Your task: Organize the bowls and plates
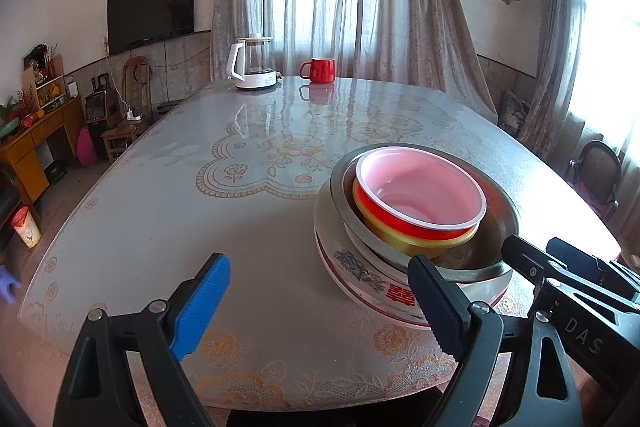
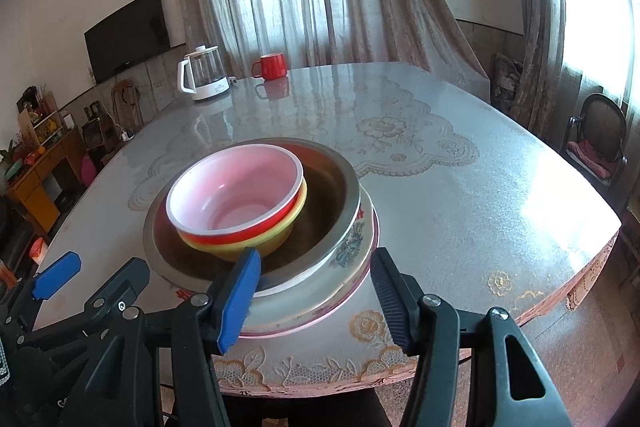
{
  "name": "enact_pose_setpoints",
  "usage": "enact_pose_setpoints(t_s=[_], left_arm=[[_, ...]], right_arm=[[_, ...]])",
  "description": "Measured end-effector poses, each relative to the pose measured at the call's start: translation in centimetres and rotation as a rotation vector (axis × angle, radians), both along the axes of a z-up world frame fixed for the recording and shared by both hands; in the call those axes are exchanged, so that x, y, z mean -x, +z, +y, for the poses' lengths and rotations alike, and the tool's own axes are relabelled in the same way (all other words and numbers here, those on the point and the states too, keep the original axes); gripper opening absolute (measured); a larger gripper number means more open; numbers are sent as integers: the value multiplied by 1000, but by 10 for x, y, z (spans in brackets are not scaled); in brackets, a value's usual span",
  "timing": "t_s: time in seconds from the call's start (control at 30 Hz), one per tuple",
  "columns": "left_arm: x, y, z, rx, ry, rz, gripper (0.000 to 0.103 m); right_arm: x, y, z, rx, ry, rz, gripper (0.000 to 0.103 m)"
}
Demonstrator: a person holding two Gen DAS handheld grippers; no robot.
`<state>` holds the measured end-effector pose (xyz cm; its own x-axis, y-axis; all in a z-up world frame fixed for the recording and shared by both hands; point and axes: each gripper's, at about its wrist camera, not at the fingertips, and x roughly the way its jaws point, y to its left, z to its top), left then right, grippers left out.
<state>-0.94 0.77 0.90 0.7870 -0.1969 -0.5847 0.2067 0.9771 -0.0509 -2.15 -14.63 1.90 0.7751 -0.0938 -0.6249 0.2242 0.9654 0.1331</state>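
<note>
We see the stack of dishes sitting near the front edge of the surface (image 2: 460, 187). At the bottom lies a flowered plate (image 2: 352, 247) with red characters on its rim; on it rests a steel bowl (image 2: 332, 179), and inside that a yellow bowl (image 2: 276, 247) carrying a red bowl (image 2: 236, 195) with a pale pink inside. All of them stand mouth up, with no long axis to speak of since each is round; the two small bowls sit off centre in the steel bowl and the red one tilts a little.

In the left wrist view the stack lies at about 3 o'clock from the middle of the picture, and our left gripper (image 1: 320, 303) has its jaws spread wide over bare cloth, with nothing between them; the dark finger (image 1: 436, 307) stands just in front of the plate's rim.

In the right wrist view the stack lies at about 8 o'clock from the middle. Our right gripper (image 2: 316, 299) has its jaws apart around the near rim of the plate, and we cannot tell whether the blue pad (image 2: 238, 299) touches it.

A white kettle (image 1: 252, 63) and a red mug (image 1: 320, 70) stand at 12 o'clock, well apart from the stack.
</note>
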Motion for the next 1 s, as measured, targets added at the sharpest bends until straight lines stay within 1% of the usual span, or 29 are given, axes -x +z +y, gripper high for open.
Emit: enact_pose_setpoints(t_s=[1.0], left_arm=[[0, 1, 1, 1, 0, 6, 91]], right_arm=[[-3, -1, 2, -8, 10, 10, 58]])
